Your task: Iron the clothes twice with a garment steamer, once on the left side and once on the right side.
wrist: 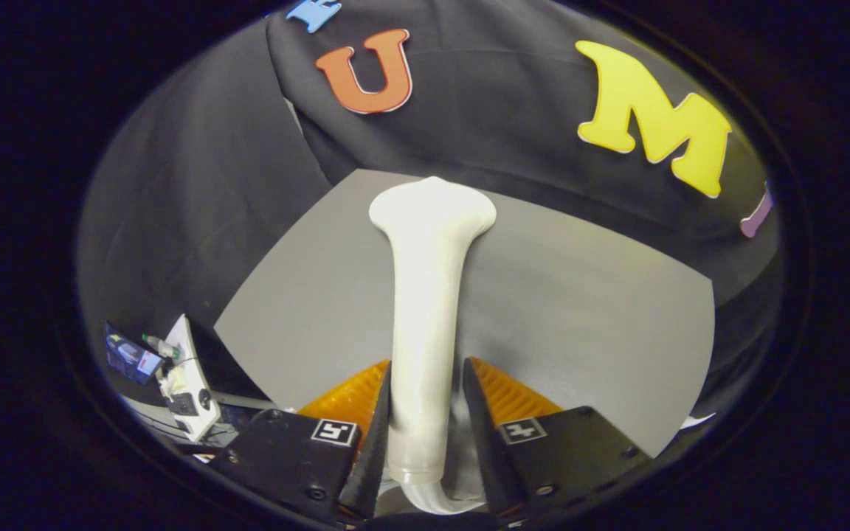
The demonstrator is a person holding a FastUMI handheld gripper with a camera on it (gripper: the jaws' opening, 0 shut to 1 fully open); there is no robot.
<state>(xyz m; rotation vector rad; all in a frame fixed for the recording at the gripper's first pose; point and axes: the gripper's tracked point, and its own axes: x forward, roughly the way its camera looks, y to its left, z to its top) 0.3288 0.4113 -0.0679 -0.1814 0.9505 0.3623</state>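
Gripper clamps the steamer handle between both fingers. Steamer runs straight ahead, its head over the grey sheet.

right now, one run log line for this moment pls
tongs: shut on steamer handle | steamer: held, head forward beyond fingers | surface: grey sheet under head | garment contact: cannot tell

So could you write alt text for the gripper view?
The tool grips the handle of a white garment steamer between both fingers, its flared head pointing ahead over a grey sheet. Black cloth hangs behind.
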